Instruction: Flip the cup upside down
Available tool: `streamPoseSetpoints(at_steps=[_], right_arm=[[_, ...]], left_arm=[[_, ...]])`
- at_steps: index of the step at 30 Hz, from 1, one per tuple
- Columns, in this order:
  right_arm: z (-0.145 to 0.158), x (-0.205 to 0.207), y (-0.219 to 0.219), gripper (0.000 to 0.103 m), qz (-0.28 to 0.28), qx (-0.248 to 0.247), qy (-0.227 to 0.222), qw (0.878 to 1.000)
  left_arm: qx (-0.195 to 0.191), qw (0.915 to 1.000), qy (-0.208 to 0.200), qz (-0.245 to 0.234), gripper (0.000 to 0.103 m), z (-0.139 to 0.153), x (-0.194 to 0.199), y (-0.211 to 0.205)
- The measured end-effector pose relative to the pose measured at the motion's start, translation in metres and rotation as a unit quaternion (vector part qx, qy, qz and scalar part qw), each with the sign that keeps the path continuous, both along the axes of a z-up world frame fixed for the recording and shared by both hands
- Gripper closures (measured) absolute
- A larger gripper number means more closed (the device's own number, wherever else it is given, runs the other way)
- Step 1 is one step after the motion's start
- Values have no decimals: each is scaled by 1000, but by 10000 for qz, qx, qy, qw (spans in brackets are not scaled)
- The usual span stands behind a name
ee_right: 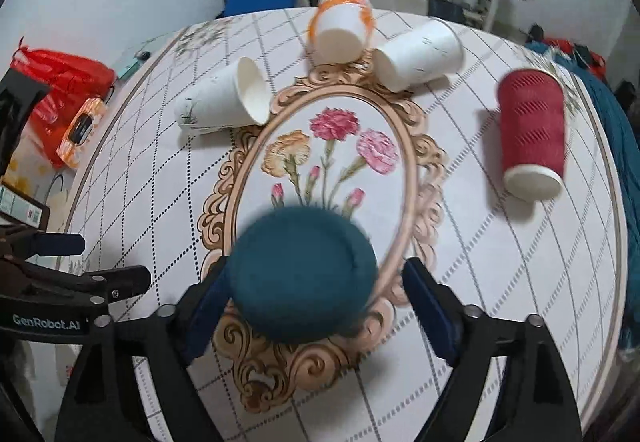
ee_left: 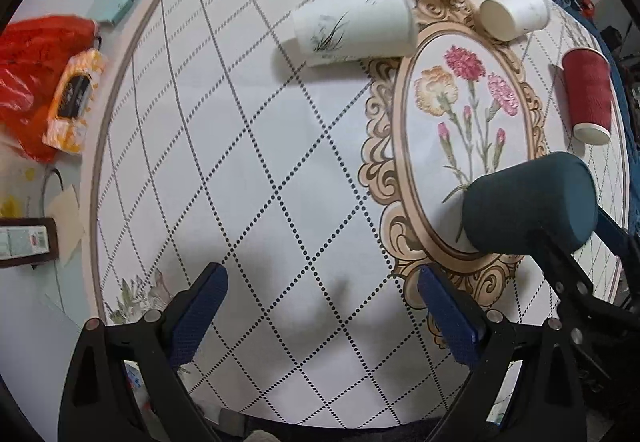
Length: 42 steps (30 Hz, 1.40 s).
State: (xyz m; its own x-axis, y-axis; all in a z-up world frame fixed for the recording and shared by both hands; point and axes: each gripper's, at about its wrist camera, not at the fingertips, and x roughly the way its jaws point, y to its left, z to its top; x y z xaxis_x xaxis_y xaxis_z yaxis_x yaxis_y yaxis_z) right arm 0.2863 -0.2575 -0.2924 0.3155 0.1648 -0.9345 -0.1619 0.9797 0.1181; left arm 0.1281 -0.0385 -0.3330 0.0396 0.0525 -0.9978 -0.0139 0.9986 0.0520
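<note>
Dark teal felt-covered cup [ee_right: 304, 274], base toward me, sat between my right fingers [ee_right: 424, 302], spread, unpinched; next: close, then turn over. Left fingers [ee_left: 200, 306] spread, empty.

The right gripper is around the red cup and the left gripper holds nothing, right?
Not quite. The right gripper is around the dark teal cup, as the right wrist view shows. The red cup lies apart on the table. The left gripper does hold nothing.

We count five cups on the table: one dark teal cup [ee_right: 304, 274], one red cup [ee_right: 534, 138], one orange-banded cup [ee_right: 342, 28], and two white cups [ee_right: 218, 102] [ee_right: 420, 54]. We see two grippers.
</note>
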Motion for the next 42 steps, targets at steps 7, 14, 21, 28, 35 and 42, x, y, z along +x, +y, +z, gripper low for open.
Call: streamPoseSetpoints(at_steps=[7,14,21,28,35,42], right_arm=[[36,-34,-24,8,-695,-288,186,9970],[74,-70,-39,7,-1351,-564,133,9891],[126,-111,-39,7,-1725,-686,-195,9824],[195,-161,-36,7,-1813,-732,-492,9795],[272,-209,-29,7,-1595,-795,-997,9789],[332,-243,-32,7,-1495,-775,-1423,9754]], left_arm=[[69,9984,-496,-274,3,38,-16,-10],[-83,9933,-958,-642,3,78,-32,-15],[-180,9837,-1498,-976,3,134,-67,-20],[-240,9728,-2075,-999,3,206,-114,-17],[-283,9677,-2362,-833,3,261,-157,-14],[-330,9646,-2540,-637,3,298,-182,-10]])
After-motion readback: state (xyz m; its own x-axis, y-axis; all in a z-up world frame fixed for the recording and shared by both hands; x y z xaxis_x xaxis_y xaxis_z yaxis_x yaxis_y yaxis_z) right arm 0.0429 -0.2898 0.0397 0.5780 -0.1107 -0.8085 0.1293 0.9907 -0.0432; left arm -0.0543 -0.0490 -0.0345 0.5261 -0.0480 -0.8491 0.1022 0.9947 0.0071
